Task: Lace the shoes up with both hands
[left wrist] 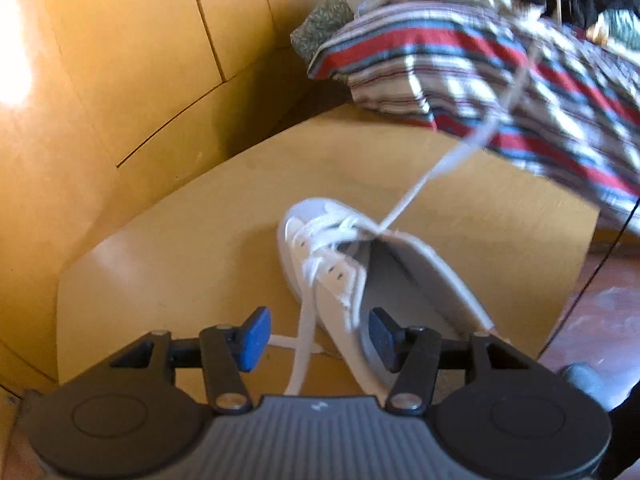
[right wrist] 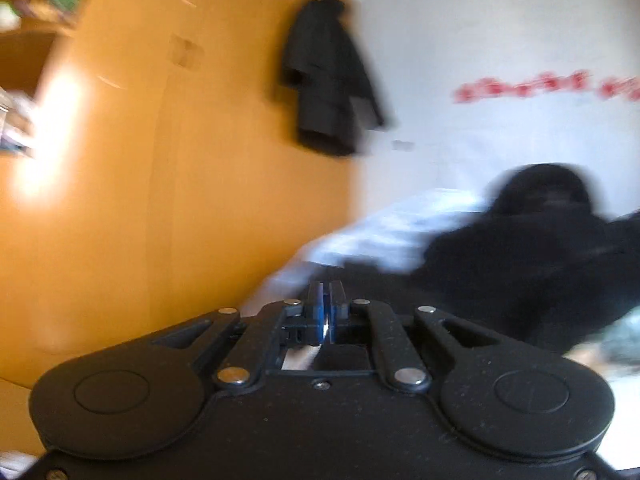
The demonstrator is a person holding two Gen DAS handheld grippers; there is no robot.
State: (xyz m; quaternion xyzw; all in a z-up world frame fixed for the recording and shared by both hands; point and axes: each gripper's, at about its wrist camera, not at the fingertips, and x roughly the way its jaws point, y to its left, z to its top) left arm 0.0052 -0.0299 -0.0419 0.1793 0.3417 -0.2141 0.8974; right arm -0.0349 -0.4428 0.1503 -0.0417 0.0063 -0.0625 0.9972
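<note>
1. Shoe [left wrist: 340, 276], white and smooth, lies on the yellow wooden table [left wrist: 160, 272], partly between the left gripper's [left wrist: 316, 338] open blue pads.
2. Left gripper tilts down; one flat white lace [left wrist: 304, 332] passes loose between its pads, touching neither.
3. Another lace end [left wrist: 432, 168] stretches up toward the striped blanket [left wrist: 460, 72].
4. Right gripper [right wrist: 325, 312] points level, jaws closed on something thin and white.
5. Only its blurry view shows a black coat [right wrist: 328, 80] hanging.

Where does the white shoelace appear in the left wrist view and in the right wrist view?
Left wrist view: the white shoelace runs taut from the white shoe up to the upper right.
Right wrist view: only a white sliver pinched in the shut right gripper; no shoe.
Shared landmark: the yellow wooden wardrobe.
</note>
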